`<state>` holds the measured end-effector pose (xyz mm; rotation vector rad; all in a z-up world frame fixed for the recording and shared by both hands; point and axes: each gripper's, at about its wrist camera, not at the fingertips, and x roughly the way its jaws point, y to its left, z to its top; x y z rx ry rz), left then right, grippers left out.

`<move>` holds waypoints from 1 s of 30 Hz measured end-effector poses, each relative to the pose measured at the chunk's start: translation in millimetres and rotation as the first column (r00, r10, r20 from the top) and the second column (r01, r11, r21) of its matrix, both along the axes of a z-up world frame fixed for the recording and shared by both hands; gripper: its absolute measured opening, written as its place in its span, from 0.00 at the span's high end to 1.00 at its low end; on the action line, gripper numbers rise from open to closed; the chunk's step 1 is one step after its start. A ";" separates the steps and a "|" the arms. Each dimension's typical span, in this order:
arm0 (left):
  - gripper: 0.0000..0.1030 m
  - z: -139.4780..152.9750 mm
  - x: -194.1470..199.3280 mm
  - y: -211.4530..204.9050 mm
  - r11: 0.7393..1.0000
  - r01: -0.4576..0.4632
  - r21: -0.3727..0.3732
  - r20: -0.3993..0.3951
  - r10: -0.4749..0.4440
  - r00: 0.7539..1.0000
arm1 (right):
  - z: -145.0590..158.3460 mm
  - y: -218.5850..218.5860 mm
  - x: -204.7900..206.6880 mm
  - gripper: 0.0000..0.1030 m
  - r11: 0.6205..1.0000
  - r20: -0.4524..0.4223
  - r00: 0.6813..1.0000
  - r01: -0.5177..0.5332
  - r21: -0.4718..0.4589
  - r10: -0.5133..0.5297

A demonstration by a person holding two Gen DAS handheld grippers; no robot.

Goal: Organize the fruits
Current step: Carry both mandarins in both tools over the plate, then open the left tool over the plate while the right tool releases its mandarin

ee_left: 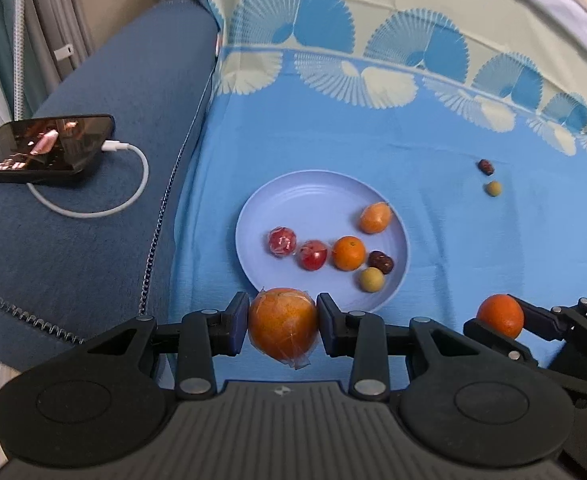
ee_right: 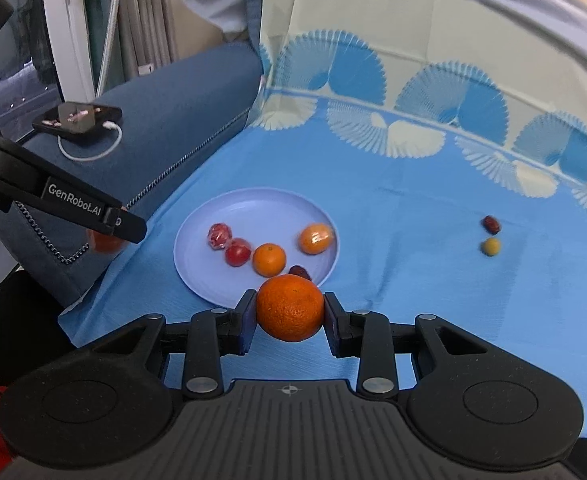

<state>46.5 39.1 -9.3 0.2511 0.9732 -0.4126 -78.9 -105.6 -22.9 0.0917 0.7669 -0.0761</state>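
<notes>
My left gripper [ee_left: 283, 326] is shut on a plastic-wrapped orange [ee_left: 283, 330], held just in front of the near rim of a pale blue plate [ee_left: 313, 196]. My right gripper [ee_right: 290, 308] is shut on a bare orange [ee_right: 290, 307], also near the plate's [ee_right: 253, 204] front rim; it shows in the left wrist view [ee_left: 500, 315] at the right. On the plate lie two wrapped red fruits [ee_left: 282, 241], a small orange [ee_left: 348, 253], a wrapped orange fruit [ee_left: 375, 218], a dark red date [ee_left: 380, 261] and a small yellow-green fruit [ee_left: 371, 279].
A second date [ee_left: 486, 166] and yellow-green fruit [ee_left: 493, 189] lie on the blue cloth [ee_left: 453, 240] to the right of the plate. A phone [ee_left: 45, 148] with a white cable [ee_left: 133, 184] rests on the blue sofa arm at the left.
</notes>
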 end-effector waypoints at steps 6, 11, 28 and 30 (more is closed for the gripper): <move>0.61 -13.3 32.5 -9.3 0.999 -0.009 0.032 -0.019 0.010 1.000 | -14.9 -1.1 38.3 0.65 1.000 -0.043 0.999 -0.025 0.015 0.025; 0.61 -25.5 62.2 -23.1 0.999 -0.016 0.041 -0.028 0.017 0.999 | -24.6 -7.0 74.9 0.65 0.999 -0.057 0.998 -0.029 0.017 0.030; 0.58 -77.0 131.5 -73.6 0.990 0.035 0.134 -0.036 -0.031 0.999 | -73.6 -30.7 145.2 0.63 0.998 -0.129 0.990 -0.046 0.049 0.053; 0.12 -74.6 134.6 -74.9 0.989 0.031 0.148 -0.021 -0.028 0.999 | -71.9 -31.1 147.5 0.39 0.995 -0.124 0.989 -0.077 0.069 0.085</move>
